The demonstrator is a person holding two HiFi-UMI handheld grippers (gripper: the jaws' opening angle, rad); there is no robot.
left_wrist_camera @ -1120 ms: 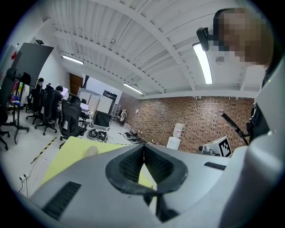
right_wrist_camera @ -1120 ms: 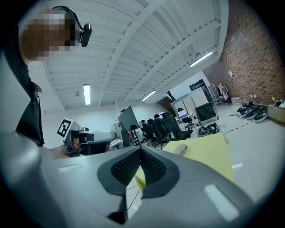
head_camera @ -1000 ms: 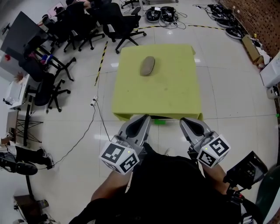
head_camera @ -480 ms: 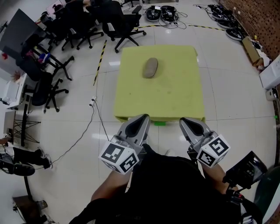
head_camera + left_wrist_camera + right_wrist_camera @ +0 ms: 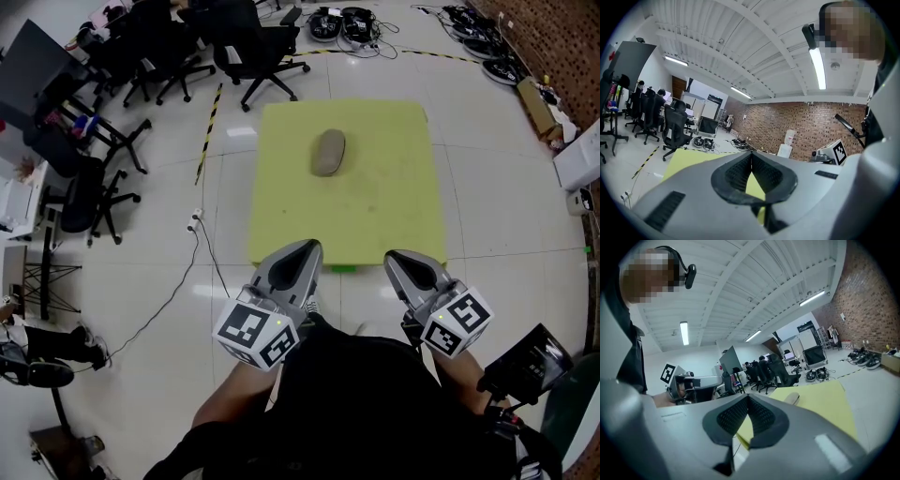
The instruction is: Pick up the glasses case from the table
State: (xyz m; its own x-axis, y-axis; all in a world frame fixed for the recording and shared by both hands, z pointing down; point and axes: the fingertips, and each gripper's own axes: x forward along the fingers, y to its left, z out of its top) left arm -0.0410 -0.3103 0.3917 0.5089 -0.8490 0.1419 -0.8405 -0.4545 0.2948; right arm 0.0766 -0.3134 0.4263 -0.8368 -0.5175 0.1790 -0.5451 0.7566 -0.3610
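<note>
My left gripper and right gripper are clenched empty, well short of the glasses case; reaching it unopened, I'd likely shove it across the table

The worktop has a matt yellow-green cover, cloth-like and faintly mottled. At upper centre, the glasses case looks matt grey-brown. The floor is glossy pale tile. The left hand-held gripper and right hand-held gripper are smooth grey plastic with dimpled black pads.
</note>
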